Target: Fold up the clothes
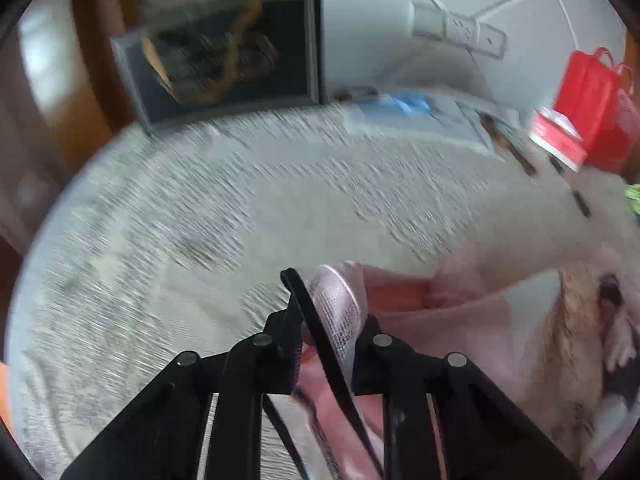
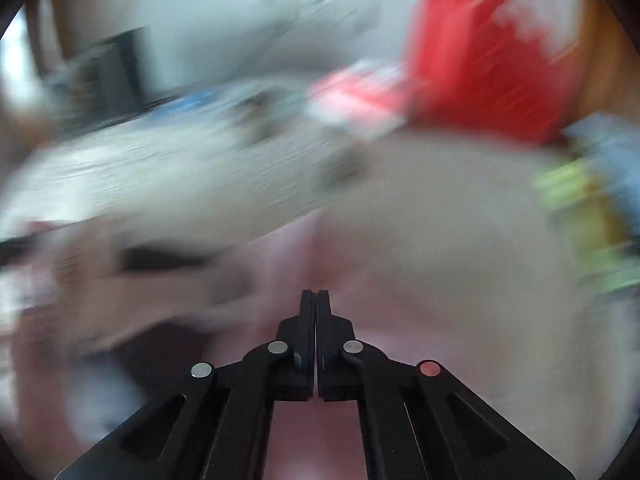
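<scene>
A pink garment [image 1: 460, 312] with a black strap and a white mesh panel lies bunched at the near right of the grey patterned tablecloth [image 1: 200, 208]. My left gripper [image 1: 330, 320] is shut on the garment's edge; the mesh and the black strap stand up between its fingers. The right wrist view is heavily blurred. There the pink garment [image 2: 280, 280] spreads under and ahead of my right gripper [image 2: 316, 296], whose fingers are pressed together. No cloth shows between them, though the blur could hide a thin fold.
A dark framed picture [image 1: 228, 48] leans on the wall at the back left, with a power strip [image 1: 456, 28] to its right. Blue and white papers [image 1: 412, 112], a red-and-white box [image 1: 556, 140] and a red bag [image 1: 592, 100] line the back right. The table's edge curves down on the left.
</scene>
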The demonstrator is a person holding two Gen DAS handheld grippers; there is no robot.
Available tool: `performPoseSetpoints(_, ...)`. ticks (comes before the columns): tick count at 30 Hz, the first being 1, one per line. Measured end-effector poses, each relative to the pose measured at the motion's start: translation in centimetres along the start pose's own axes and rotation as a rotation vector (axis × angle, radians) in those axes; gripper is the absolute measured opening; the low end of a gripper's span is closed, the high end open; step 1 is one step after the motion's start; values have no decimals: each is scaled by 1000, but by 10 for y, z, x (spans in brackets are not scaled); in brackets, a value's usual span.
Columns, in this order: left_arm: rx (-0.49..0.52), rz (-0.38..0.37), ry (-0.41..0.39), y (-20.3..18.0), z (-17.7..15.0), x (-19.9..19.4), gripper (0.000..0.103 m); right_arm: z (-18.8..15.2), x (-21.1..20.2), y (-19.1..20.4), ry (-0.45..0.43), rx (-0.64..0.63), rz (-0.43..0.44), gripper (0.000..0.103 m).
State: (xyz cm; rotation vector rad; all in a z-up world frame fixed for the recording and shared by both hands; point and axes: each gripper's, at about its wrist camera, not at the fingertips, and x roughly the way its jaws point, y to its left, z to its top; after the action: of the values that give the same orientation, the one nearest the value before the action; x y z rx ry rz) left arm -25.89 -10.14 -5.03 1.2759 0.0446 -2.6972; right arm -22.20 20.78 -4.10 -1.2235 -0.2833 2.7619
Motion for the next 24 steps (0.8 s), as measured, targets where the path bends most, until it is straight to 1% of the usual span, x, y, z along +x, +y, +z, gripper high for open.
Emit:
performPoseSetpoints(1,0,28,-42,-1,2,-8,16,2,-10,-10,-67,9,-122,0)
performPoseSetpoints(2,-8,20,-52,-1,4,-13,16,4,-20,-26,-103,75,-119,0)
performPoseSetpoints(3,-8,0,-52,-2,5,-16,16,5,-28,-42,-132,142,-95,1)
performPoseSetpoints(4,2,-24,-40,-3,5,-19,17,5,-32,-58,-128,211,18,1)
performPoseSetpoints(5,15,-34,-13,-5,5,-20,20,4,-29,-67,-81,250,144,2)
performPoseSetpoints(6,20,-43,12,-6,5,-19,33,1,-22,-71,-18,284,283,6)
performPoseSetpoints(7,17,-55,25,-6,4,-21,55,-3,-12,-70,39,318,440,17)
performPoseSetpoints(8,12,-55,23,-5,4,-22,66,-6,-2,-67,81,344,570,21)
performPoseSetpoints(9,7,-54,21,-4,4,-23,77,-8,9,-59,120,363,653,23)
performPoseSetpoints(10,20,-45,25,-4,4,-24,77,-10,18,-50,154,360,676,23)
performPoseSetpoints(12,42,-36,37,-6,3,-22,77,-13,32,-29,208,308,636,24)
performPoseSetpoints(13,43,-40,45,-6,1,-20,77,-16,38,-23,228,305,643,24)
performPoseSetpoints(15,46,-59,64,-6,0,-14,77,-19,46,-14,242,305,674,24)
performPoseSetpoints(17,55,-89,89,-8,-2,-4,77,-20,48,-7,237,284,675,24)
performPoseSetpoints(18,60,-99,98,-9,-5,2,61,-20,46,-2,227,263,662,18)
performPoseSetpoints(19,60,-105,125,-9,-7,9,31,-21,42,2,213,226,625,4)
performPoseSetpoints(20,48,-107,146,-9,-9,16,20,-20,38,6,199,190,586,3)
performPoseSetpoints(21,38,-104,153,-8,-11,20,16,-17,32,11,175,151,521,3)
performPoseSetpoints(23,16,-97,147,-3,-11,20,11,-12,13,19,62,42,273,2)
performPoseSetpoints(24,7,-78,138,-1,-10,19,10,-7,3,21,6,5,145,1)
